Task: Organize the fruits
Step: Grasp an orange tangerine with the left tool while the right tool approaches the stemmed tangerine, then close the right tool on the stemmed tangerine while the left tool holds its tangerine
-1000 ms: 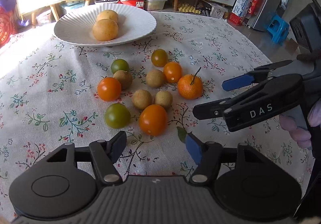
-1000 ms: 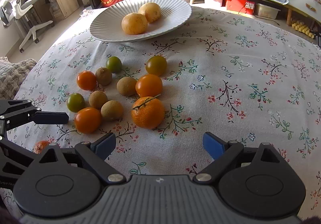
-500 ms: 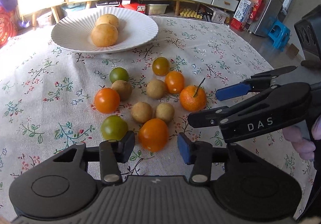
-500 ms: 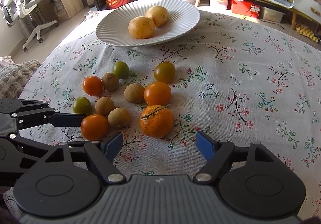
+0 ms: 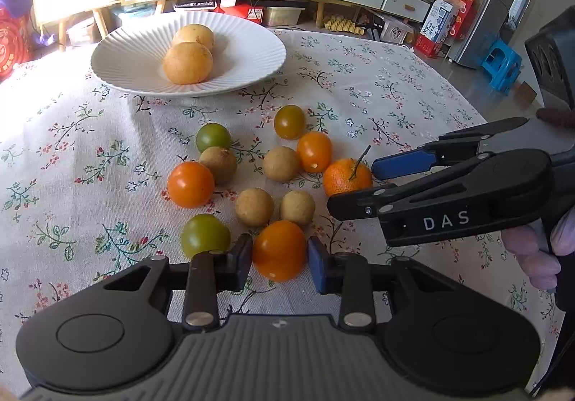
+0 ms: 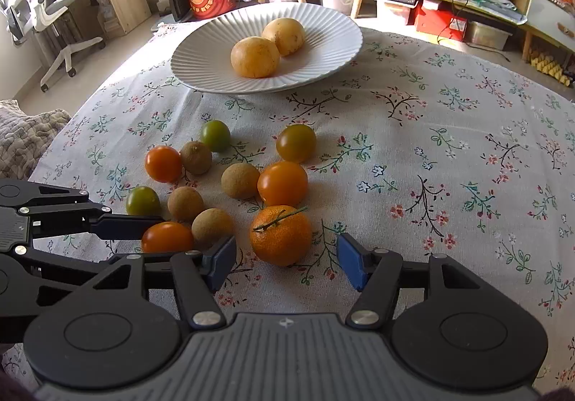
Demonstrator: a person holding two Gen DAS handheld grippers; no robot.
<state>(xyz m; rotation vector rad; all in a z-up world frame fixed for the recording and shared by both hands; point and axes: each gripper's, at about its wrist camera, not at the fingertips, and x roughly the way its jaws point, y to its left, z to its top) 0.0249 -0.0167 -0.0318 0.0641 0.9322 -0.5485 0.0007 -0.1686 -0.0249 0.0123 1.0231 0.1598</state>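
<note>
1. Left hand-held gripper [image 5: 279, 262]: jaws just closing, now narrow, orange tomato [image 5: 279, 250] squarely between pads. Pads at or all but touching its flanks; read as gripped. Fruit round, no long axis to line up with.
2. Same tomato in right view [image 6: 167, 237]: still down on counter [image 6: 449, 149], half hidden behind left finger [image 6: 122, 221].
3. Right hand-held gripper [image 6: 286, 262]: jaws also just closing, about half open. Mandarin [image 6: 281, 235] centred in the gap, straight ahead; clear space both sides, pads not on it. Nothing held yet.
4. Mandarin stem twig lying across the top, pointing away to the right. Fruit slightly flattened, wider than tall, so side pinch fits.
5. Close neighbours: brown longan [image 6: 212, 226] just beside right gripper's left pad; green tomato [image 5: 205, 235] touching or nearly touching left gripper's left finger. Risk of nudging either on the lift.
6. Further: rest of cluster, orange, green and brown small fruit, loose on the floral cloth between grippers and plate.
7. Far: white ribbed plate [image 5: 118, 52] straight ahead of both grippers, beyond the cluster, two yellow round fruits [image 5: 187, 63] already in it.
8. Judgement: plate likely the drop target; left nearer to ready, needs only lift and carry forward over the cluster. Right needs to finish closing first.
</note>
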